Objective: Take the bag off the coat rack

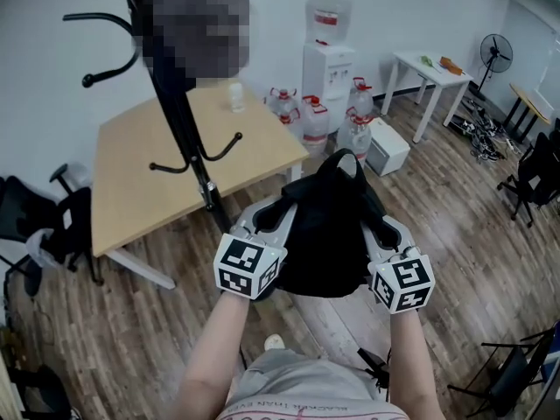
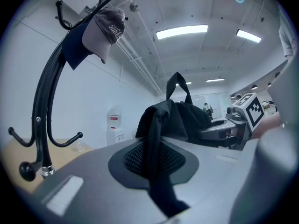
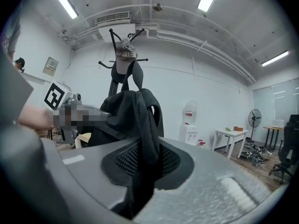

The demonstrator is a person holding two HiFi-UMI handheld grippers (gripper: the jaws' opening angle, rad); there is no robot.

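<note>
The left gripper [image 1: 284, 211] and right gripper [image 1: 379, 225] hold a black bag [image 1: 328, 226] clear of the coat rack [image 1: 179, 112]
Each pair of jaws is clamped on black strap fabric, so the bag hangs in the air between them, near the rack and off its hooks [image 1: 223, 147]. Lifting-off looks done; next, both pinches must hold firm while it is carried somewhere to set down. The bag sags shut, contents unseen; water jugs [image 1: 315, 121] stand beyond, fill unclear
</note>
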